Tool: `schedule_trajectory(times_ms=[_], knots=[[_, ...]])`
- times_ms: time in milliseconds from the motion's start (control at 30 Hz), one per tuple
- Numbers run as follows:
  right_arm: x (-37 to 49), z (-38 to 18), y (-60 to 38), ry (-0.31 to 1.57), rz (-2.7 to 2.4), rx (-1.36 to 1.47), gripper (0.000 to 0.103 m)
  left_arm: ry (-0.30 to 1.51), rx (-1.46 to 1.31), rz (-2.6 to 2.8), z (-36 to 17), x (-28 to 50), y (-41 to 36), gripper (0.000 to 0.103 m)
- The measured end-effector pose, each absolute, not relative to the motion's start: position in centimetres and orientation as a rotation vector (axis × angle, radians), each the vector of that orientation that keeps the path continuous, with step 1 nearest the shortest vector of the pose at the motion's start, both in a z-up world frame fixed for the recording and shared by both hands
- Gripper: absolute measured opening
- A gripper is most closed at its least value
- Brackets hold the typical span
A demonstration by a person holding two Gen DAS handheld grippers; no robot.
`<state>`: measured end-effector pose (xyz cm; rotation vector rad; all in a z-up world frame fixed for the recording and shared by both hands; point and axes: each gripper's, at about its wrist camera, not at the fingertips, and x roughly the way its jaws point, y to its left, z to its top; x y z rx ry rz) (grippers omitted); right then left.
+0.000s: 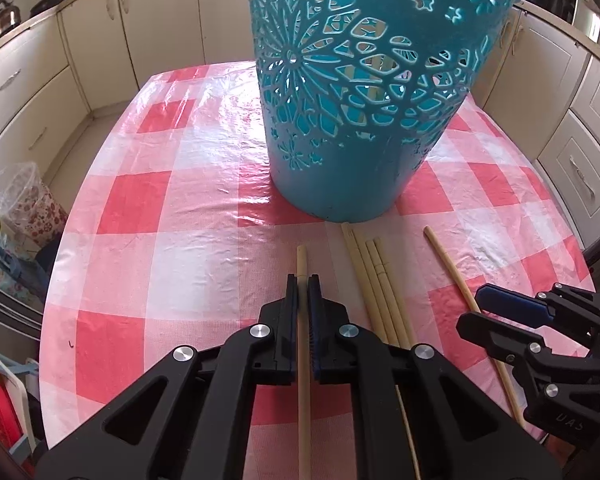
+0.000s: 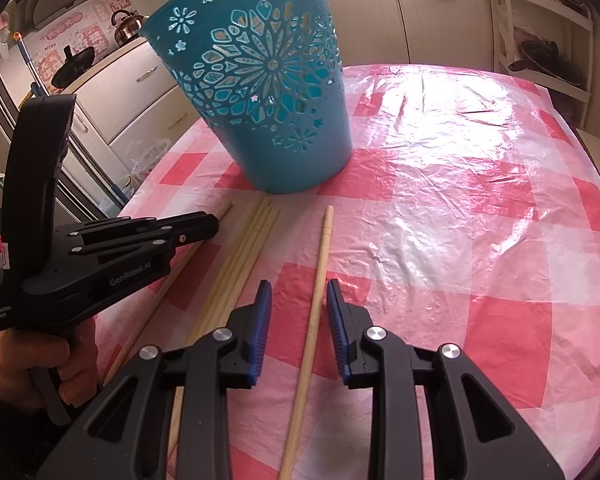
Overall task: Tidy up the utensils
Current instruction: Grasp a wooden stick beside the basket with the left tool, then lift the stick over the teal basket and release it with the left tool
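A teal cut-out plastic basket (image 1: 356, 92) stands upright on the pink checked table; it also shows in the right wrist view (image 2: 276, 92). Several bamboo chopsticks lie in front of it. My left gripper (image 1: 303, 280) is shut on one chopstick (image 1: 302, 260); it also shows in the right wrist view (image 2: 216, 220). A bundle of several chopsticks (image 1: 376, 276) lies to its right, also seen in the right wrist view (image 2: 252, 240). My right gripper (image 2: 298, 292) is open, its jaws either side of a single chopstick (image 2: 322, 256) lying on the table.
The table (image 1: 172, 208) is covered with a shiny plastic cloth. Cream kitchen cabinets (image 1: 40, 92) surround it. A bag-lined flowered bin (image 1: 32, 204) stands on the floor to the left. A shelf rack (image 2: 548, 48) with a wok stands at the far right.
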<state>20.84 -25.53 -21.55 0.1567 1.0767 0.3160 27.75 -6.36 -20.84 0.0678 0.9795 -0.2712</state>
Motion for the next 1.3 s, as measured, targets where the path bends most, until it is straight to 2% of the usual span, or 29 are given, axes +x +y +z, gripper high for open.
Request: schedule_trajectory(times_ms=[233, 767, 1300], knots=[[20.8, -21.7, -25.3, 1.07, 0.32, 0.149, 0.03, 0.961, 0.026, -0.266, -20.5, 27.4, -5.6, 0.005], [20.7, -21.7, -25.1, 1.057, 0.305, 0.13, 0.034, 0.815, -0.007, -0.295, -15.6, 23.7, -3.8, 0.005], [20.5, -21.5, -24.9, 1.056, 0.293, 0.12, 0.034, 0.571, -0.158, -0.386, -5.3, 20.0, -0.9, 0.005]])
